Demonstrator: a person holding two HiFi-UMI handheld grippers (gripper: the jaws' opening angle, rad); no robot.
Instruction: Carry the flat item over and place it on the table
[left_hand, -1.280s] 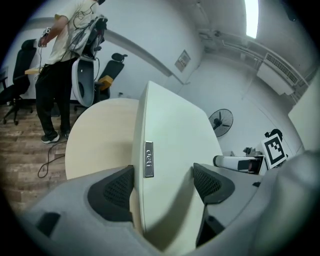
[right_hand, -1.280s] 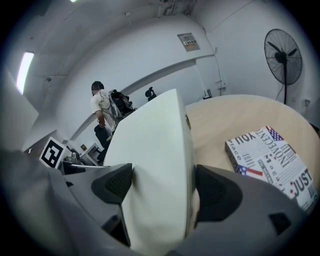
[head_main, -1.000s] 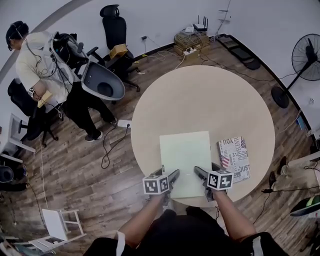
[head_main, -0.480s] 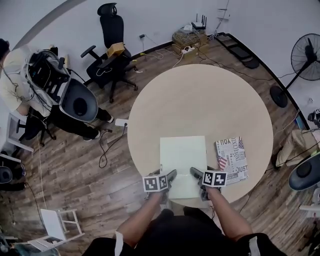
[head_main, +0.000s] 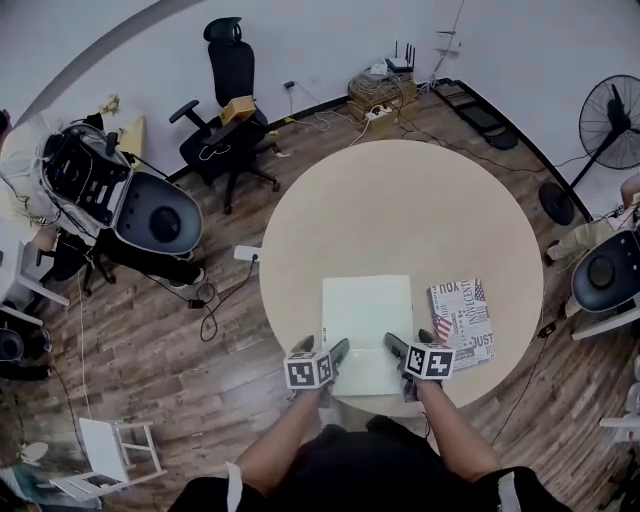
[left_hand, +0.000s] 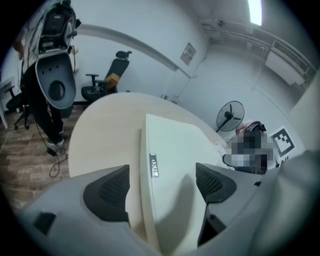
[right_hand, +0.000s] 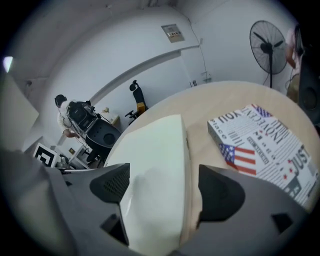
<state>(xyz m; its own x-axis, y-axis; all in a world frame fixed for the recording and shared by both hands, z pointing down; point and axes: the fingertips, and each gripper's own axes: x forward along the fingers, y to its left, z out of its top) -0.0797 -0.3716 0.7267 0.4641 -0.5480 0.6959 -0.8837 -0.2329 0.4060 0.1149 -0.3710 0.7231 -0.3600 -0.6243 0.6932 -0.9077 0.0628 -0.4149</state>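
Now, left gripper (head_main: 338, 352), right gripper (head_main: 396, 348) just opened wide astride flat item (head_main: 367, 315), "JUST" box (head_main: 462, 318)

Round table (head_main: 400, 200): flat box (head_main: 367, 315) lies at the near edge, centre. Printed box (head_main: 463, 322) lies just beside it on the right. Office chair (head_main: 228, 110) stands beyond the far-left edge, standing fan (head_main: 610, 125) beyond the right edge.
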